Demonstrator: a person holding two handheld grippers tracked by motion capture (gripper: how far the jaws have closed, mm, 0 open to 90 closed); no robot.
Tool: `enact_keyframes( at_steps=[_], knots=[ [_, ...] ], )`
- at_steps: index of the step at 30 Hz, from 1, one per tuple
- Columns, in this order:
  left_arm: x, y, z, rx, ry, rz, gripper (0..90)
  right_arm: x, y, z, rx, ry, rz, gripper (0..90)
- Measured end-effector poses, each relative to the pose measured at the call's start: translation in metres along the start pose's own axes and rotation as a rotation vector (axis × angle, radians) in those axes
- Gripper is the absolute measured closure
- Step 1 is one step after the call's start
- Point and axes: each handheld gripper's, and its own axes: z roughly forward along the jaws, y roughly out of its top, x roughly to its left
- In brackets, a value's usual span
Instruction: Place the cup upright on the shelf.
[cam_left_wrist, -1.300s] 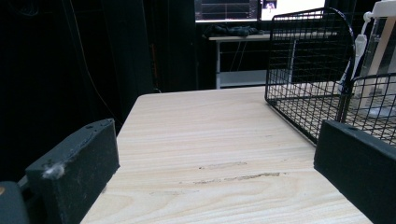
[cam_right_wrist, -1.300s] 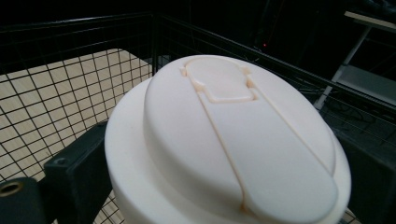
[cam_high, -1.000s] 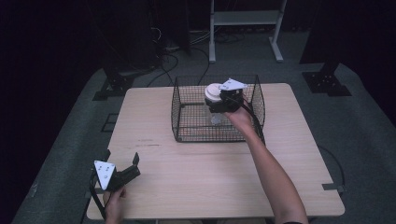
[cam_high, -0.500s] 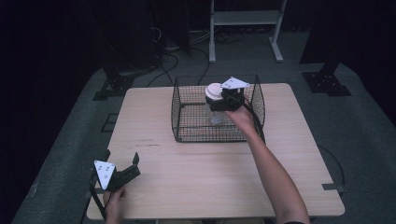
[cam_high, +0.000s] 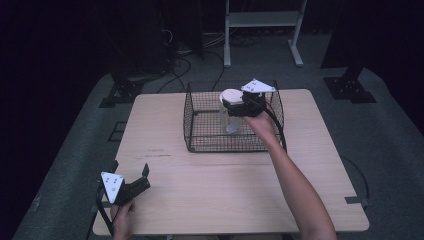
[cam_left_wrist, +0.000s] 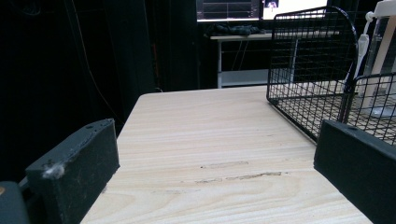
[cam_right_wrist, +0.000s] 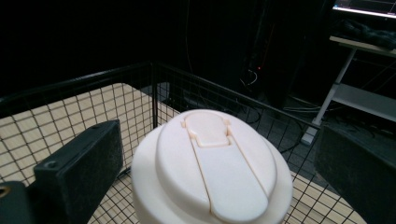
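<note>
High view: the right gripper (cam_high: 234, 106) reaches over a black wire basket (cam_high: 200, 142) at a white-lidded clear bottle (cam_high: 230, 107) standing inside. Left gripper view: the left gripper (cam_left_wrist: 215, 172) gapes, released, above bare table (cam_left_wrist: 219, 135). Right gripper view: spread jaws flank the lid (cam_right_wrist: 212, 168), apparently without touching.

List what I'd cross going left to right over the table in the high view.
Left gripper → basket → bottle → right gripper, at the bottle's cap.
</note>
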Motion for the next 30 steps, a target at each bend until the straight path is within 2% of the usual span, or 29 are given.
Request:
enact_keyframes(
  at_steps=[4, 8, 14, 30],
  knots=[
    [0.0, 0.0, 0.0, 0.0, -0.001, 0.003, 0.0, 0.001, 0.006, -0.012, -0.013, 0.011, 0.004, 0.7],
    [0.0, 0.0, 0.0, -0.001, -0.001, 0.001, 0.0, 0.004, 0.012, -0.027, -0.027, 0.023, -0.015, 0.7],
    [0.0, 0.0, 0.0, 0.001, 0.001, 0.002, 0.0, 0.004, 0.013, -0.046, -0.044, 0.035, -0.019, 0.7],
    [0.0, 0.0, 0.0, -0.001, -0.002, 0.005, 0.0, -0.003, 0.012, -0.083, -0.058, 0.02, -0.024, 0.8]
  ],
)
